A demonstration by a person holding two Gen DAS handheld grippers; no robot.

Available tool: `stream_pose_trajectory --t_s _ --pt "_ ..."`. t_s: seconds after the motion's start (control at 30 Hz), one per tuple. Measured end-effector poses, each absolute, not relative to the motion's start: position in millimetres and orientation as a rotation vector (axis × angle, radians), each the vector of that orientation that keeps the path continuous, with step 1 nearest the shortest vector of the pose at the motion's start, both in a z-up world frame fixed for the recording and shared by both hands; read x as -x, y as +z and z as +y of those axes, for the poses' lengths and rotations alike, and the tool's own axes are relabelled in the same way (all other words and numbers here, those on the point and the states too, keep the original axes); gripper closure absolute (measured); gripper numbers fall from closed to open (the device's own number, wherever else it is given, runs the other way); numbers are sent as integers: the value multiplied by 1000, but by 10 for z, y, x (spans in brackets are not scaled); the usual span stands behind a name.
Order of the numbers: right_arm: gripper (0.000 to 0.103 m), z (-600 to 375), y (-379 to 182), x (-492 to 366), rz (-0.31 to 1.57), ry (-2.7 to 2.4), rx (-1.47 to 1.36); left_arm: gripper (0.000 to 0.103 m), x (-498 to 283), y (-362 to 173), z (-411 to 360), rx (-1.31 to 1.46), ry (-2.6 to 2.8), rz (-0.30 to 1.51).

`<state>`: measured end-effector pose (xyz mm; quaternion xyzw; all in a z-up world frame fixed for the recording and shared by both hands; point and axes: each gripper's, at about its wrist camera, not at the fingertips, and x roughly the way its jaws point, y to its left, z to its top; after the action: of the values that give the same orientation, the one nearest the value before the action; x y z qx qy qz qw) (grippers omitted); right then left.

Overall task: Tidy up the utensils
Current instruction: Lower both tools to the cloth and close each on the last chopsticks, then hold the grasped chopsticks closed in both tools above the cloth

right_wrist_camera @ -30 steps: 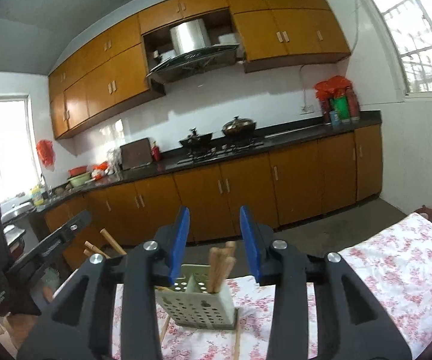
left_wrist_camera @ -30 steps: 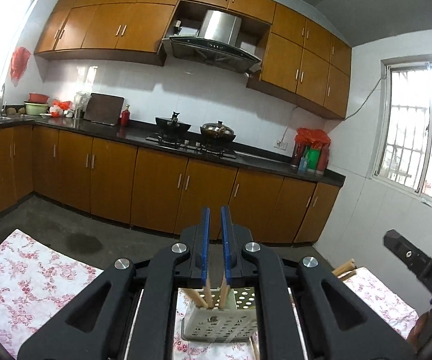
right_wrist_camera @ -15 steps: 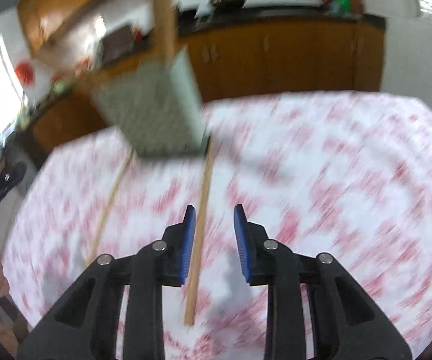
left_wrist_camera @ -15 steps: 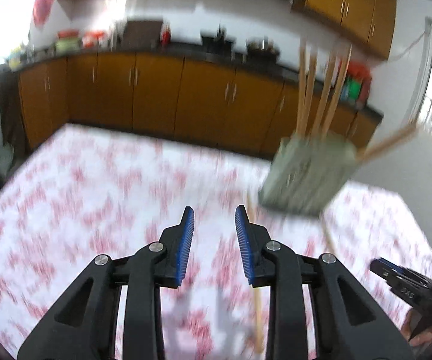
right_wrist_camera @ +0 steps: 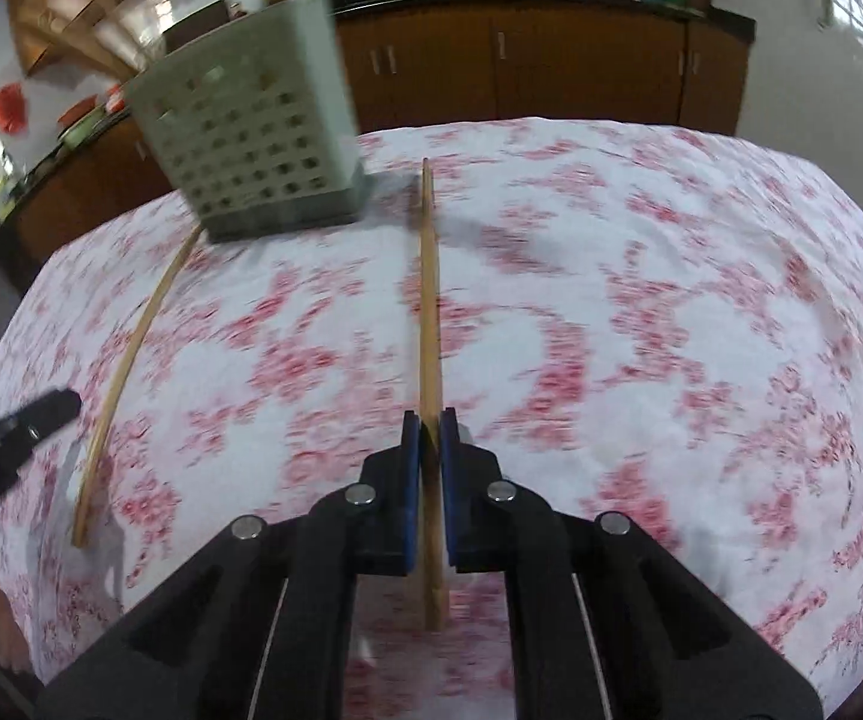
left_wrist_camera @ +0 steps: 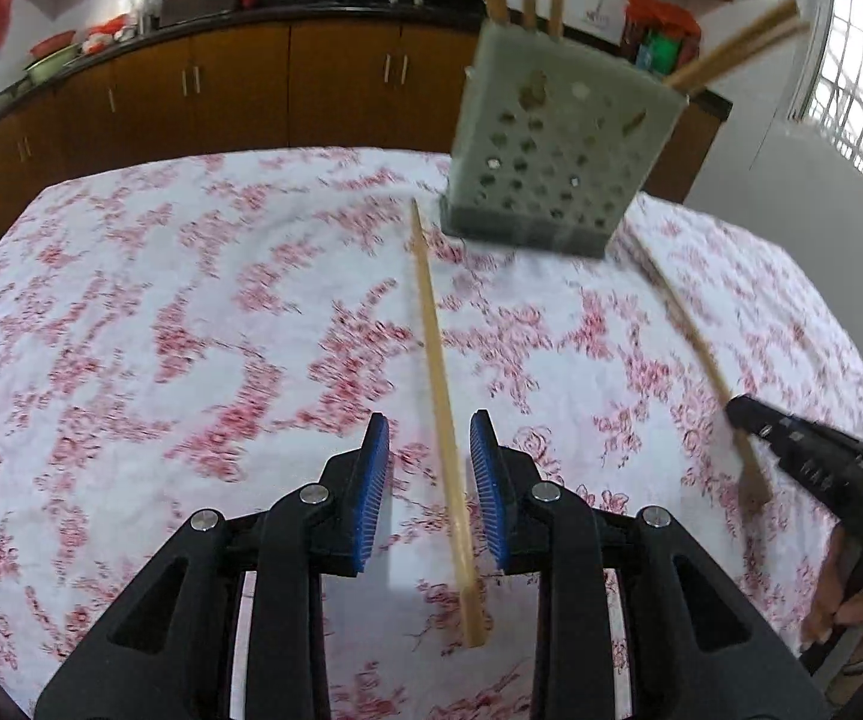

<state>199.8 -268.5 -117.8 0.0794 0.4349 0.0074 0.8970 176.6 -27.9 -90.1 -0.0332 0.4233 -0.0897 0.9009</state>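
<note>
One chopstick [right_wrist_camera: 429, 324] on the floral-clothed table [right_wrist_camera: 701, 312] is pinched by the right gripper [right_wrist_camera: 429, 427]; another [left_wrist_camera: 440, 396] lies untouched between the parted left gripper [left_wrist_camera: 429, 435] fingers. The perforated holder [left_wrist_camera: 557, 162] is seen beyond.

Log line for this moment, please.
left gripper: open around chopstick | right gripper: shut on other chopstick | holder: upright

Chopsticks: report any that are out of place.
Two chopsticks lie loose on the floral tablecloth instead of standing in the holder with the others. One lies between the open left gripper jaws; the right gripper is shut on the other.
</note>
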Motion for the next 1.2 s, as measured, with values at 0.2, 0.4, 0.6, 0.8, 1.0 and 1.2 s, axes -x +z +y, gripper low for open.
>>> stream_pose_trajectory --t_s 0.2,0.4,0.6,0.8,1.0,1.2 --pt "94 -2732 -1197 -1987 894 19 -145 95 -1849 -1041 -396 6 -144 891" --pt "94 -2708 -1203 -2061 888 15 -124 95 -2003 -1037 -110 43 -67 886" --pt "94 -2867 -1206 -2279 864 -58 -102 95 -2141 -1032 351 81 46 881" --pt "93 -2897 -1207 -2338 859 -79 -87 94 -2160 -1031 413 97 42 876" --pt "93 -2913 -1211 -2338 860 -75 -94 94 -2137 -1029 454 126 32 874" --pt "93 -2905 -1219 -2350 860 -75 -100 94 -2143 -1027 440 121 35 875"
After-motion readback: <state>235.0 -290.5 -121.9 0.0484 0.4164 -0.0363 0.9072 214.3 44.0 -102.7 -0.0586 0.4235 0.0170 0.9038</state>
